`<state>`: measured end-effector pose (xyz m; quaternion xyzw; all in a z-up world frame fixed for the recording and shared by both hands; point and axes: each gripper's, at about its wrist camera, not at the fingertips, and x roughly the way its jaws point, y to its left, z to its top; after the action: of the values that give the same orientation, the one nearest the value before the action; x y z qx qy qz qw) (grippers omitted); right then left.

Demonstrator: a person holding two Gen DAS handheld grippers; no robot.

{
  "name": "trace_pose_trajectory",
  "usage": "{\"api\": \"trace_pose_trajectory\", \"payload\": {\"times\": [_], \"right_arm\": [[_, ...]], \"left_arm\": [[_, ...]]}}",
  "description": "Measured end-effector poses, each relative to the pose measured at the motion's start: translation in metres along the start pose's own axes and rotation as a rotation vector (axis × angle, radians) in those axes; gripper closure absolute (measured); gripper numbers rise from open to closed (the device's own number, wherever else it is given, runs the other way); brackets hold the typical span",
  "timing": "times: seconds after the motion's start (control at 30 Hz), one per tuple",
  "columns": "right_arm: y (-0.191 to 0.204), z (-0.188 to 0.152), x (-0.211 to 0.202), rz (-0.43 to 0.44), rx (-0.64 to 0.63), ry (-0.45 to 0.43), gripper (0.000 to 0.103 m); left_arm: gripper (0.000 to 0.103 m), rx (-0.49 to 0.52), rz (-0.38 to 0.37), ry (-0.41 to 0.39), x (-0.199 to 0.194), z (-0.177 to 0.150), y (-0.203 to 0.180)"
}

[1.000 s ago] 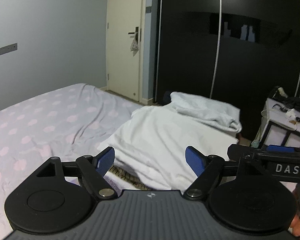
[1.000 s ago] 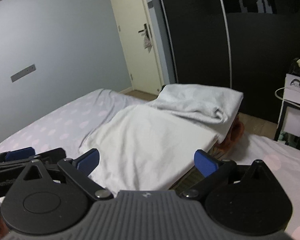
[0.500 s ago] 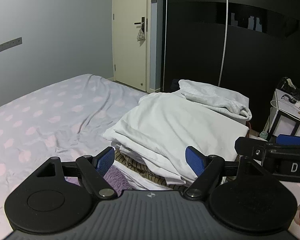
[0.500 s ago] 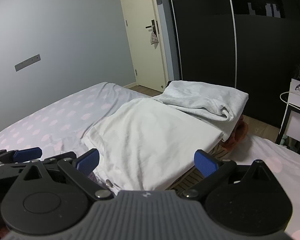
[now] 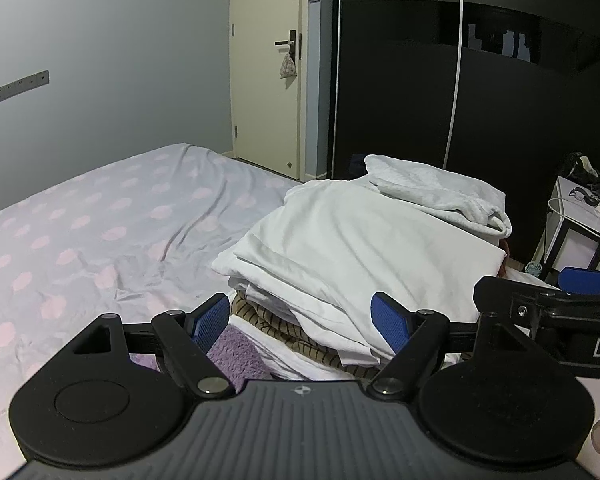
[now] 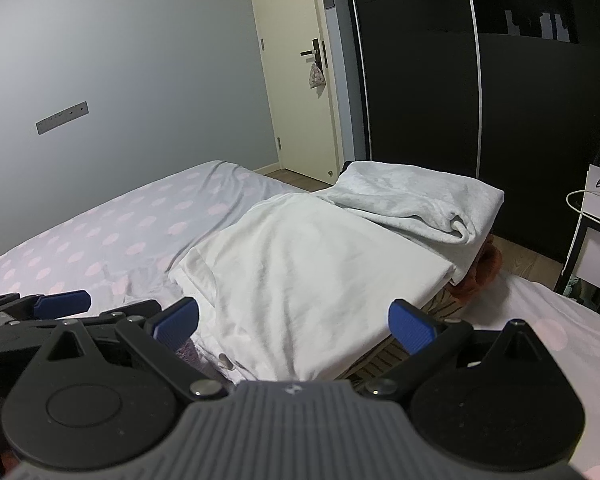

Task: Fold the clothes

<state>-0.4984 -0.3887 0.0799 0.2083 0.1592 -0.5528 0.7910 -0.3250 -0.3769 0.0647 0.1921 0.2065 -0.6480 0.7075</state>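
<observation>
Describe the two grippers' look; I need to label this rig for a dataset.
Both match: the left gripper and right gripper each have a grey ribbed body, two black round discs, black linkage arms with silver pivots, and blue textured pads. White letters "DA" mark the right gripper's side, seen from the left wrist.

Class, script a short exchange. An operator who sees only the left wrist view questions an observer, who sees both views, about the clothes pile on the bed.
Operator: I see just one blue pad of the right tool. Is it open?
Observer: Yes, it is open, with nothing between its fingers. It points over the white garment.
Operator: Is anything under the far end of the grey towel?
Observer: Yes, an orange-brown garment pokes out from beneath it.
</observation>
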Motion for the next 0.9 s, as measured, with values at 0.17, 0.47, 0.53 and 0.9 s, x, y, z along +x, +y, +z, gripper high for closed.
{"api": "trace_pose_trajectory", "payload": {"times": [0.17,0.47,0.53,0.9], "right_arm": [[0.0016,-0.0004,-0.0001,0.001,0.001,0.001,0.001],[0.0024,-0.0011,-0.0005,0.004,-0.002,0.005,0.001],[0.0027,-0.0014,-0.0004,0.004,-0.003,0.006,0.001],[0.0029,-0.0032,0.001,0.006,-0.002,0.028,0.001]], "left_arm": [[0.026,0.0,0.002,0.0,0.0,-0.0001,0.0011],[0.026,-0.004,0.0,0.003,0.0008,-0.0003,0.0034],[0.026,-0.005,0.006,0.003,0.0019,0.0003,0.0031],[0.026,-0.011,0.008,0.016,0.0047,-0.0005,0.0027]]}}
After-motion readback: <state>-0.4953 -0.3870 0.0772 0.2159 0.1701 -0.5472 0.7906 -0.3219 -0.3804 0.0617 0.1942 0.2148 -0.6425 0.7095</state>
